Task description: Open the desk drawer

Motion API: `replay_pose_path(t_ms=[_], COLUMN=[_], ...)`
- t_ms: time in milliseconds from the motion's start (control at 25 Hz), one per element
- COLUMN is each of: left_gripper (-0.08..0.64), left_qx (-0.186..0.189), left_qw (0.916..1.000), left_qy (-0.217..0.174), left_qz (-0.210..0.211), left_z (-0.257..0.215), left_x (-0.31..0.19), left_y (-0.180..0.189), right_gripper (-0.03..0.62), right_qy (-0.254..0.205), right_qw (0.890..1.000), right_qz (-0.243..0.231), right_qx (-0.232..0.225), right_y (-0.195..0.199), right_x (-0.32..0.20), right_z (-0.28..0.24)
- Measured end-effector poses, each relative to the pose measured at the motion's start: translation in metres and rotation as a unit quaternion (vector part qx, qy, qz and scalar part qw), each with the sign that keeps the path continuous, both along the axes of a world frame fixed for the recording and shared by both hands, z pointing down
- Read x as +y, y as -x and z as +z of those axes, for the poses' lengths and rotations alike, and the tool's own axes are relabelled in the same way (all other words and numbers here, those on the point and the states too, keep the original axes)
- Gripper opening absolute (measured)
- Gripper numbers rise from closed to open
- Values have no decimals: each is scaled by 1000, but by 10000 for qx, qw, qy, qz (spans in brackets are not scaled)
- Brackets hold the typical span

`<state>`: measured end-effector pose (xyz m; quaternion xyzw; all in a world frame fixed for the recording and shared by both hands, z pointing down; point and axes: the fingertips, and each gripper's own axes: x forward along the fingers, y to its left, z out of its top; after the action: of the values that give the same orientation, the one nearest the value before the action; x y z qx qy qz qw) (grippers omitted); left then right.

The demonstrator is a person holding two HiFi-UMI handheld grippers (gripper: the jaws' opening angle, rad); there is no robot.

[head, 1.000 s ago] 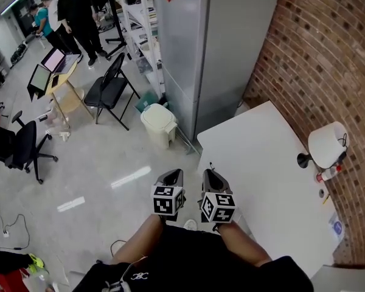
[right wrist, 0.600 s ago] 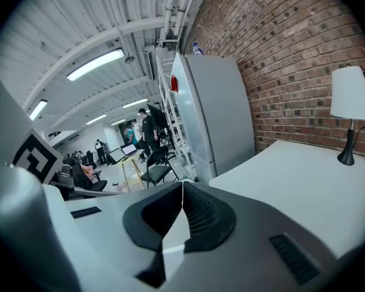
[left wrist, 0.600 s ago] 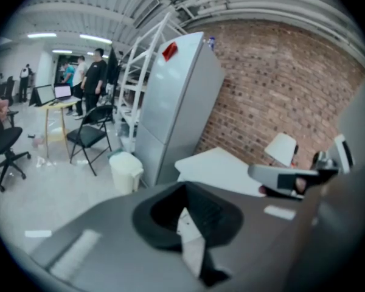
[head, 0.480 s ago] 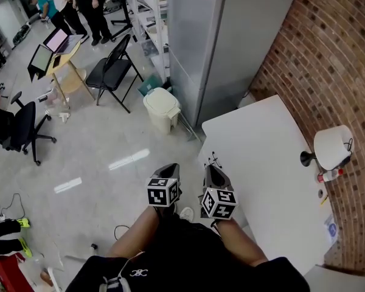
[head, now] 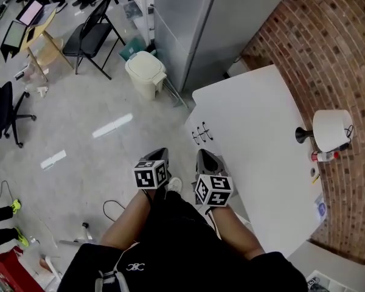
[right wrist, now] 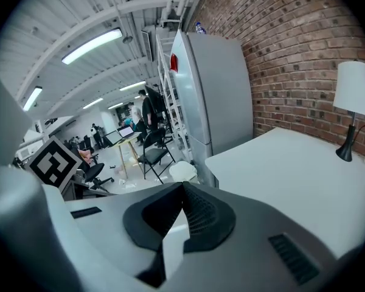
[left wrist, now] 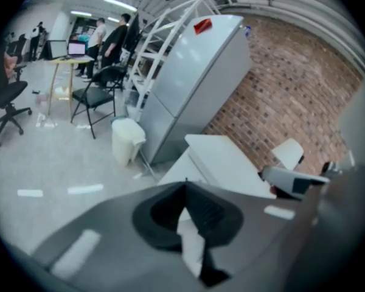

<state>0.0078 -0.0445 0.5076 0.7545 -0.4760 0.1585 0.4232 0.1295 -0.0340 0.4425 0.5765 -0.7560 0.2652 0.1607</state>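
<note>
my left gripper has its jaws pressed together with nothing in them, and the right gripper is closed and empty the same way. both are near the end of the white desk without touching it. the drawer sits shut at that end, its dark handles showing. further out, a cream bin stands with its lid down, contents hidden, beside the grey fridge. the label on the small bottle by the lamp is too small to read.
</note>
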Motion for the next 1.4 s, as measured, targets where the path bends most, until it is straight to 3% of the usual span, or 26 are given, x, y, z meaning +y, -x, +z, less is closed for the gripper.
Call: replay_pose_path(t_ms=[320, 600, 800, 1040, 1400], left_gripper=[-2, -2, -2, -2, 2], left_qx=[253, 1050, 1257, 1402, 2455], left_qw=[9974, 9876, 9813, 9791, 9584], left_qy=[614, 1107, 1378, 1332, 1407], left_qz=[269, 363, 480, 629, 384], left_z=[71, 130, 188, 247, 331], left_x=[1, -13, -31, -52, -83], left_y=[-30, -77, -91, -105, -164], right_gripper=[0, 0, 0, 0, 0], right_qy=[524, 992, 1191, 1614, 1989], right_qw=[9977, 9931, 9904, 9835, 9745], right_qz=[104, 238, 317, 434, 424], right_qx=[411, 571, 622, 697, 953], right_y=[-23, -45, -42, -47, -67], right_x=[6, 11, 2, 2, 15], right_z=[59, 105, 150, 204, 270])
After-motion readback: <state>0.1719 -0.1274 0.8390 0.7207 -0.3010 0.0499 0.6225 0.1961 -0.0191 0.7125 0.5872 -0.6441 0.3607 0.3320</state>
